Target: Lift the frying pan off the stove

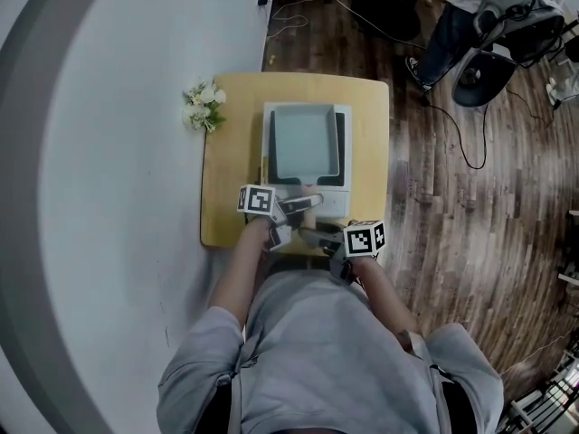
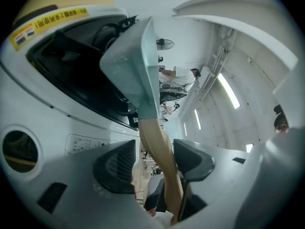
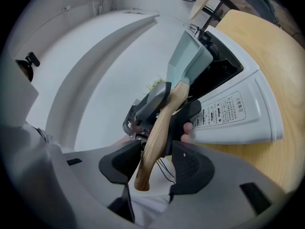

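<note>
Grey-shirted person (image 1: pixel 326 351) is standing at the desk's (image 1: pixel 231 152) near edge. Left gripper (image 2: pixel 153 162) and right gripper (image 3: pixel 156 163) are both gaping wide around the wooden handle (image 3: pixel 155 142), clamping nothing. Frying pan (image 1: pixel 306 140) is sitting on the stove (image 1: pixel 336 204) around the desk's middle.

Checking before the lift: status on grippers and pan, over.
Left gripper open, right gripper open, both straddling the wooden handle. Frying pan sitting on stove. Nothing blocking; flowers off at table corner.
</note>
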